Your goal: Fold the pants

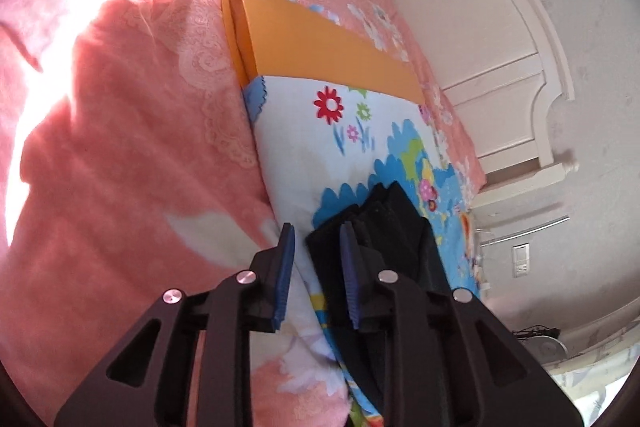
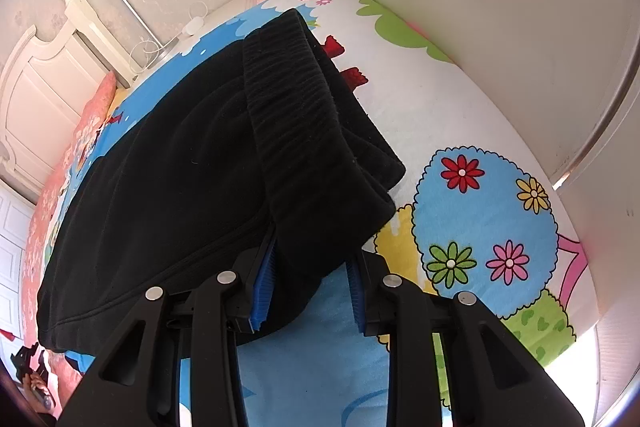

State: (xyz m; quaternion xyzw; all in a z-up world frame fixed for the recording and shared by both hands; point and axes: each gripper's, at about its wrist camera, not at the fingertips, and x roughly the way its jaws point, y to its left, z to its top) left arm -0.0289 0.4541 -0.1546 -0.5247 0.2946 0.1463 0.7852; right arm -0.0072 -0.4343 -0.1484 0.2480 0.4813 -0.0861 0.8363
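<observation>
Only rightward: tongs on pants (orange board leftward).

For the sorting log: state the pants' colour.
Plain black fleece pants, ribbed waistband; clearest in the right wrist view.

My folded black fleece pants lie on the cartoon-print cotton sheet, the carved white wooden headboard far left.

Hovering with jaws apart: left gripper over a cartoon sheet. Lying just beyond the right pad, not pinched: black pants. Further ahead, showing: orange sheet; left, pink blanket.
</observation>
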